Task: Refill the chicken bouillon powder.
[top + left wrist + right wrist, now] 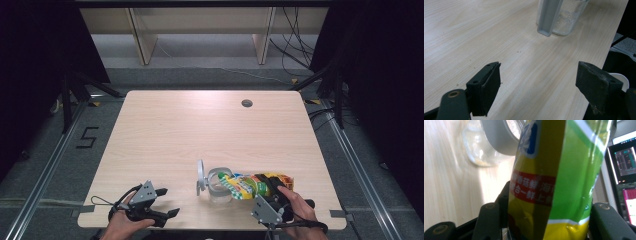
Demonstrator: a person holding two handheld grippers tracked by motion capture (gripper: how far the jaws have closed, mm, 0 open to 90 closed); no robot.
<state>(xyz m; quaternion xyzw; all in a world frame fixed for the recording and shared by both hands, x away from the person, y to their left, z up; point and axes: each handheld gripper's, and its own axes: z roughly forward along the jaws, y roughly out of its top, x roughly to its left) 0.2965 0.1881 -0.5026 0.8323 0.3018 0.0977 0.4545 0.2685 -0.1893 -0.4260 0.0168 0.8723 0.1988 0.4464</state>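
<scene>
Nearest the person, the left tongs (167, 202) are resting low at the front edge of the desk (165, 130), their jaws standing wide apart with nothing between them; in the left gripper view bare wood is lying between the two black pads. The left hand (122, 225) is taking no part in the work for now.

To the right, the right tongs (270, 192) are clenching the lower part of a yellow and green snack bag (252, 184); in the right gripper view the jaws are pressing on both sides of the bag (554, 177). The bag is lying tipped over toward the person's left, its far end reaching over the rim of a clear jar (219, 187).

Just beyond, the jar is standing upright on the desk near its front edge, with its grey hinged lid (201, 176) swung open to the left. In the left gripper view a pale crumbly layer is lying in the jar's bottom (565, 18).

Judged from this, the opening of the jar is done and the pouring is under way: some contents appear to be in already, the bag looks partly full, and emptying it, setting it down and closing the lid are left.

Farther off, the rest of the desk is bare save for a cable hole (246, 103).
</scene>
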